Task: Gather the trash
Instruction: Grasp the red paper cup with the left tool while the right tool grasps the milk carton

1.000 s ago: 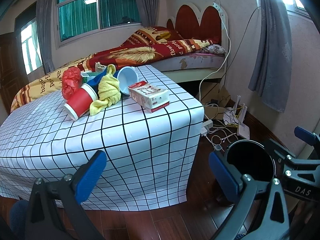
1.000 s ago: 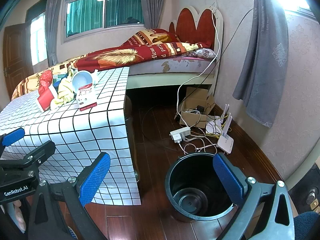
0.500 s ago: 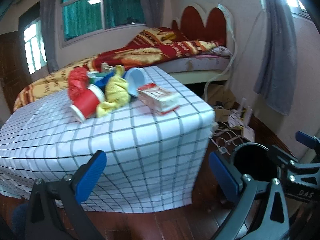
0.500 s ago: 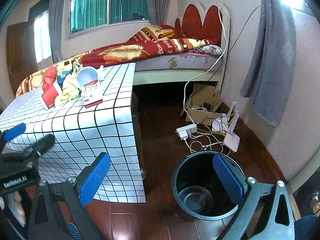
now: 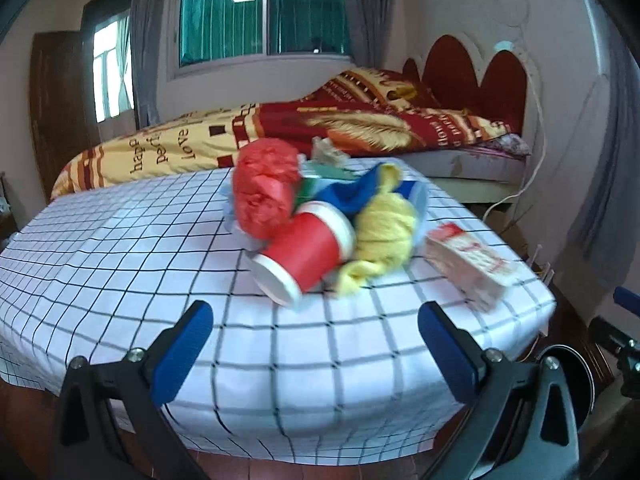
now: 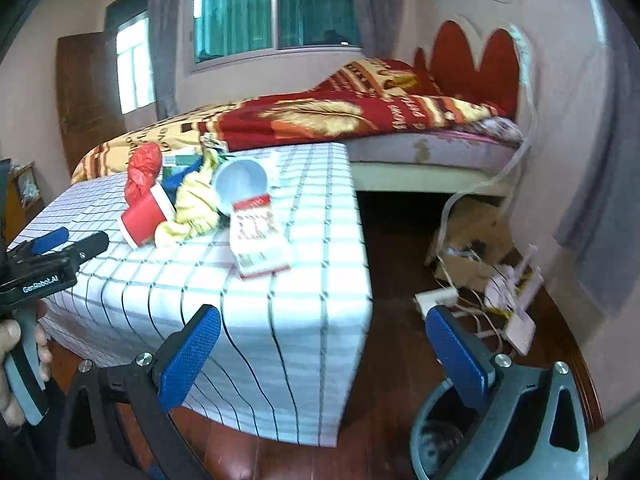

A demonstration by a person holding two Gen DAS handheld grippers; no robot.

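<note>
A pile of trash lies on the checked tablecloth (image 5: pixel 120 248): a red paper cup (image 5: pixel 304 252) on its side, a crumpled red bag (image 5: pixel 266 188), a yellow cloth (image 5: pixel 384 232), a blue item (image 5: pixel 352 196) and a red-and-white carton (image 5: pixel 472 264). My left gripper (image 5: pixel 316 344) is open, low before the table's near edge, empty. My right gripper (image 6: pixel 324 352) is open too, over the table's corner; the carton (image 6: pixel 256 240), a white cup (image 6: pixel 240 184) and the red cup (image 6: pixel 144 216) lie beyond it. A black bin (image 6: pixel 440 440) stands on the floor under its right finger.
A bed (image 5: pixel 360 136) with a red and yellow blanket stands behind the table. Cables, a power strip (image 6: pixel 436 300) and a cardboard box (image 6: pixel 472 240) clutter the wooden floor at the right wall. A hand (image 6: pixel 16 364) holds the left gripper's handle (image 6: pixel 44 264).
Both grippers have risen and moved toward the table, so the trash pile looks nearer and larger. The bin has slid to the bottom right edge of both views. Jaws stayed open.
</note>
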